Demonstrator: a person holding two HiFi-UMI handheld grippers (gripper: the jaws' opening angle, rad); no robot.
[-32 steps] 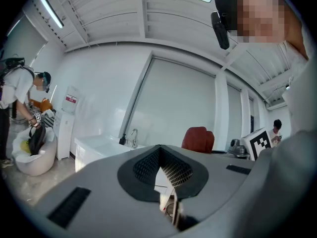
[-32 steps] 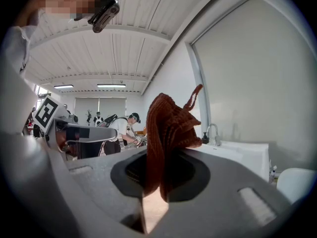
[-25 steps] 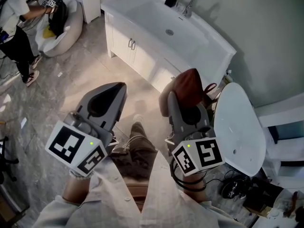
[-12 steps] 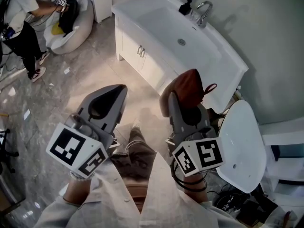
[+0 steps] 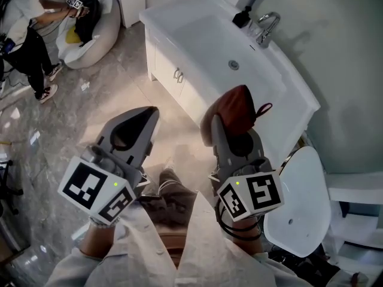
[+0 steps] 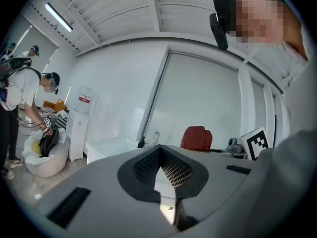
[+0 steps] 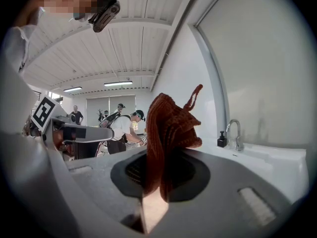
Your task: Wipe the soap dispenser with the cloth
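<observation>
Head view: right claw (image 5: 222, 130) grips cloth (image 5: 237, 107), soap dispenser (image 5: 242, 17) beside faucet (image 5: 267, 26) beyond.

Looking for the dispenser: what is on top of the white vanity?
A black soap dispenser stands at the back rim beside the faucet; the basin shows only a drain. The red cloth in the right gripper covers part of the front edge.

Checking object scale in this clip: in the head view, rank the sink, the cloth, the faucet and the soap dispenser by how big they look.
1. sink
2. cloth, though it is nearer the camera, which inflates it
3. faucet
4. soap dispenser, only slightly smaller than the faucet
</observation>
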